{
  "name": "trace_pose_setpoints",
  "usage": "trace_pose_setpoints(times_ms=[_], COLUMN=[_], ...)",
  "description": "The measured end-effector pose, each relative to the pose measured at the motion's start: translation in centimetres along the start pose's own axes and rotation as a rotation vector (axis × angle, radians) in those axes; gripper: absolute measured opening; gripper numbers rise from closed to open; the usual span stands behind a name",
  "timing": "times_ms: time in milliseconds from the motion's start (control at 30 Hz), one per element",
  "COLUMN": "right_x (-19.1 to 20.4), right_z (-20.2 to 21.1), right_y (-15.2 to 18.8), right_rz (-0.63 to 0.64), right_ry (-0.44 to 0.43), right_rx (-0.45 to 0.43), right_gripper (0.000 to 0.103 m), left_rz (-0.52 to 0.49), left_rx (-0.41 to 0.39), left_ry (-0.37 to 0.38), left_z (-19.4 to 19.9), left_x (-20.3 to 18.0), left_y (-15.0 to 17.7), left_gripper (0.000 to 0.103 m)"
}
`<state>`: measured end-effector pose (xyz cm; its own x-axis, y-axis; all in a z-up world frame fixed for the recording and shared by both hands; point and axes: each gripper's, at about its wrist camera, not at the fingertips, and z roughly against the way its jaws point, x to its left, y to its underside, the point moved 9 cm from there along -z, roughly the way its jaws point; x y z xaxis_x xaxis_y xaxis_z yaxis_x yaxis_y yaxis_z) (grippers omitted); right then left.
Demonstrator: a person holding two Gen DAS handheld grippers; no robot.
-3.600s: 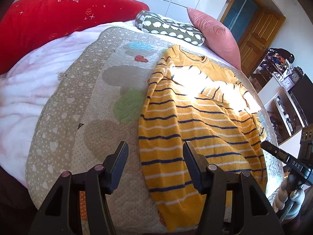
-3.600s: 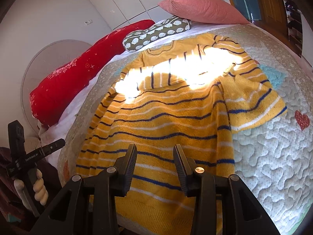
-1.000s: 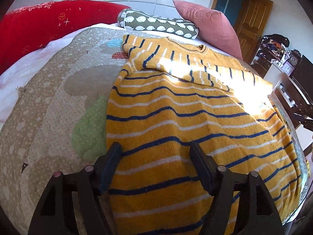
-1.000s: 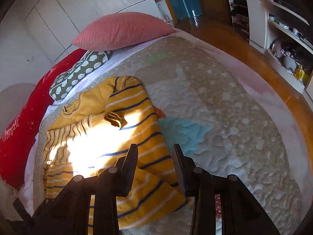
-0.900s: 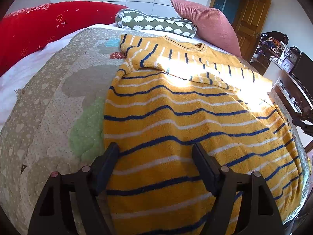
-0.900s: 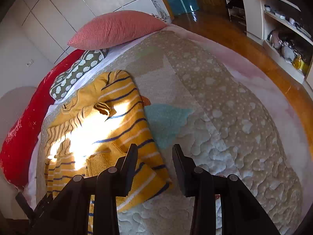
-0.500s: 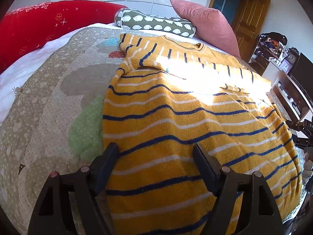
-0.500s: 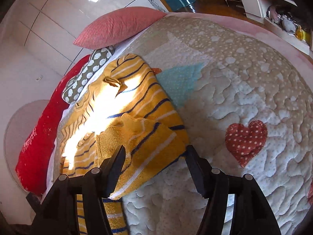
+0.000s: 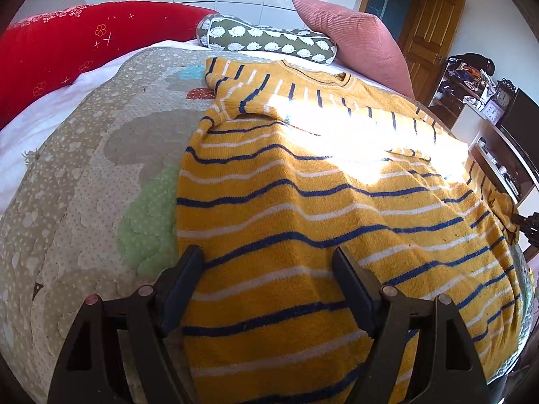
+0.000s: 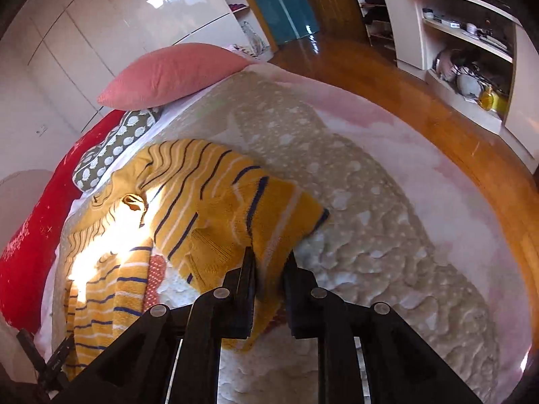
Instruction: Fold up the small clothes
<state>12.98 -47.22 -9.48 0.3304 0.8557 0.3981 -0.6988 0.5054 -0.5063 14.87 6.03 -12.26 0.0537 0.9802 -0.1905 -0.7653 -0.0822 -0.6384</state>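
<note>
A yellow sweater with blue and white stripes lies flat on the quilted bedspread, neck toward the pillows. My left gripper is open and empty, fingers spread just above the sweater's lower hem. In the right wrist view my right gripper is shut on the cuff of the sweater's sleeve and holds it lifted off the quilt. The sweater's body lies to the left.
A red bolster, a green patterned pillow and a pink cushion line the head of the bed. Shelves and wooden floor lie beyond the bed's right edge. A wooden door stands behind.
My right gripper has closed on the sleeve cuff and raised it from the quilt. My left gripper has barely moved and stays open.
</note>
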Motion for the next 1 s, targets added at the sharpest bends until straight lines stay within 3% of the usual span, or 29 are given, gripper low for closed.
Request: trace_pose_setpoints(times_ms=[300,567,667,733,1000], right_x=[-4.0,-3.5,-2.8,-2.3,0.6], right_z=[3.6,6.5,7.0,7.3,7.8], right_y=[0.4,0.8,0.9,0.8,-0.1], right_rz=[-0.067,-0.021,0.002,0.01,0.063], right_ry=[0.043,0.025,0.014,0.001,-0.065], right_rx=[-0.075,-0.123,-0.128,-0.129,-0.145], right_gripper=[0.026,0.032,0.034,0.034,0.04], left_rz=[-0.008,-0.029,-0.051,-0.077,-0.029], left_rx=[0.003,0.01,0.017,-0.003,-0.111], left_ry=[-0.006,-0.03,-0.08,-0.12,-0.035], left_z=[0.0,-0.1,0.3,1.5,9.5], left_x=[0.0,-0.2,-0.3,-0.7,-3.7], left_y=[0.1,0.1,-0.1,-0.6,-2.4], left_gripper=[0.079,0.08,0.08,0.08,0.08])
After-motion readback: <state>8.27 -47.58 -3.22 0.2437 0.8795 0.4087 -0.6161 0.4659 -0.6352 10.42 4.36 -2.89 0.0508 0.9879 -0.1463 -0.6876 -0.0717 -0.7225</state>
